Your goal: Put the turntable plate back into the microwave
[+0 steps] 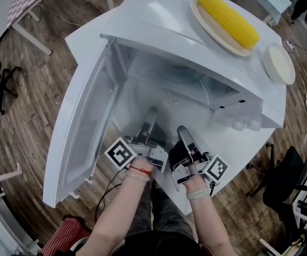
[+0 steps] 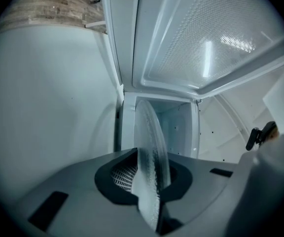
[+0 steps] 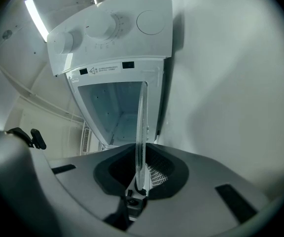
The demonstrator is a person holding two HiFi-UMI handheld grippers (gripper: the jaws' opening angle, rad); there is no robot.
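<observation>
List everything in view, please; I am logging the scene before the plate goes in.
microwave: one, white, on the table, door open
turntable plate: one, clear glass, at the microwave's opening
corn cob: one, yellow, on a cream plate atop the microwave
small dish: one, white, atop the microwave's right end
table: one, white, under the microwave
chair: black, one clearly seen, floor at right
left hand-held gripper: one, grey, shut on the turntable plate
right hand-held gripper: one, grey, shut on the turntable plate

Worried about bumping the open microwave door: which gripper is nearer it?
Left. The left gripper grips the glass turntable plate on the side by the door; the right gripper grips it farther over, toward the control knobs.
</observation>
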